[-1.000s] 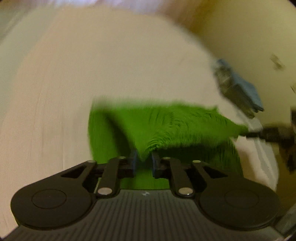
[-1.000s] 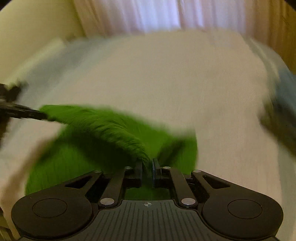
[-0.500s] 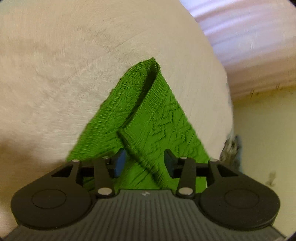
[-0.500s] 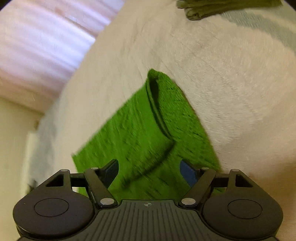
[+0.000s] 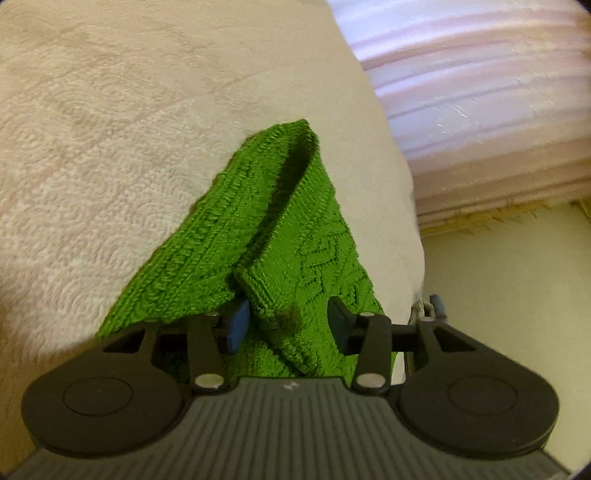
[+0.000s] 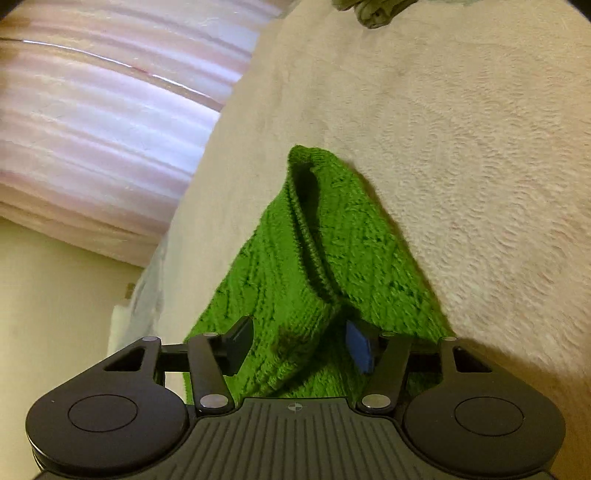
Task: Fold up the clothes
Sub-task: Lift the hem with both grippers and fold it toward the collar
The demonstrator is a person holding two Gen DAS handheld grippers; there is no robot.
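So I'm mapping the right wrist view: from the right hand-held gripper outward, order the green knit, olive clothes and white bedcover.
1. Green knit, between the open right hand-held gripper fingers.
2. White bedcover, underneath, spreading away.
3. Olive clothes, top edge.

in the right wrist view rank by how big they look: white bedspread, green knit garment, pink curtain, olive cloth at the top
1. White bedspread
2. Pink curtain and green knit garment: look alike in area, and the garment lies nearer the camera, so not ranked.
3. Olive cloth, cut off by the frame edge.

You're over a bed (image 5: 147, 129) with a cream textured cover; pale pink pleated curtains (image 5: 480, 110) and a yellowish wall (image 5: 517, 277) stand behind it.
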